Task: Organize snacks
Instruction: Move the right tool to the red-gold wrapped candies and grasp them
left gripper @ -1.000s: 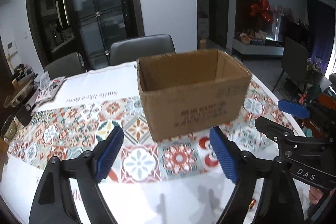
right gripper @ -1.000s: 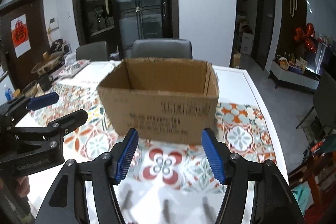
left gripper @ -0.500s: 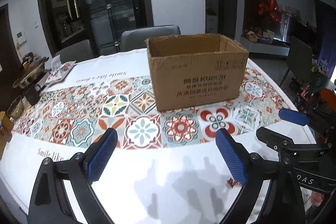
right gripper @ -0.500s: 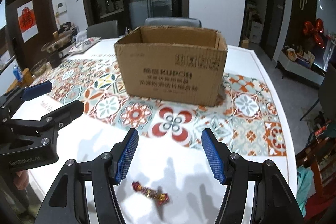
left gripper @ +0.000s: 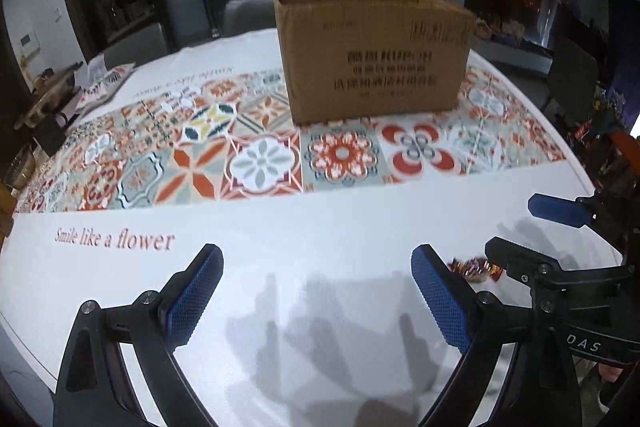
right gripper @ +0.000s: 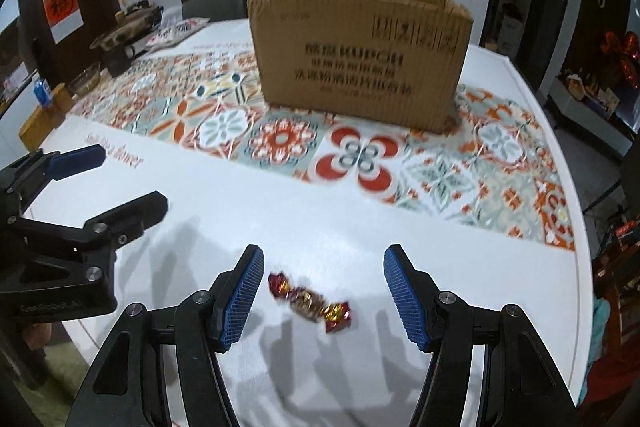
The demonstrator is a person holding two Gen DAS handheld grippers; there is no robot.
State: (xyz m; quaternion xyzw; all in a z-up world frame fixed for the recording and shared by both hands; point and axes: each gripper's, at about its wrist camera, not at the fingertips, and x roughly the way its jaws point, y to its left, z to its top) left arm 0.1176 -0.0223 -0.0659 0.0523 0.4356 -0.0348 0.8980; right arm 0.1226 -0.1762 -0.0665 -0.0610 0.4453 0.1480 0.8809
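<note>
A red-and-gold wrapped candy (right gripper: 310, 301) lies on the white part of the tablecloth, between the blue pads of my right gripper (right gripper: 324, 291), which is open and not touching it. In the left wrist view the same candy (left gripper: 476, 267) shows to the right, partly hidden behind the right gripper's finger. My left gripper (left gripper: 316, 291) is open wide over bare white cloth, nothing between its fingers. An open brown cardboard box (right gripper: 360, 55) stands upright on the patterned strip farther back; its inside is hidden from here.
The table edge (right gripper: 582, 267) curves close on the right. A pot, a glass bowl and a magazine (right gripper: 176, 31) sit at the far left end. Grey chairs (left gripper: 248, 15) stand behind the table. The other gripper (right gripper: 80, 195) hovers left of the candy.
Both grippers have come down and back from the box toward the near white cloth. The candy has come into view between the right gripper's pads. The left jaws have widened a little.
</note>
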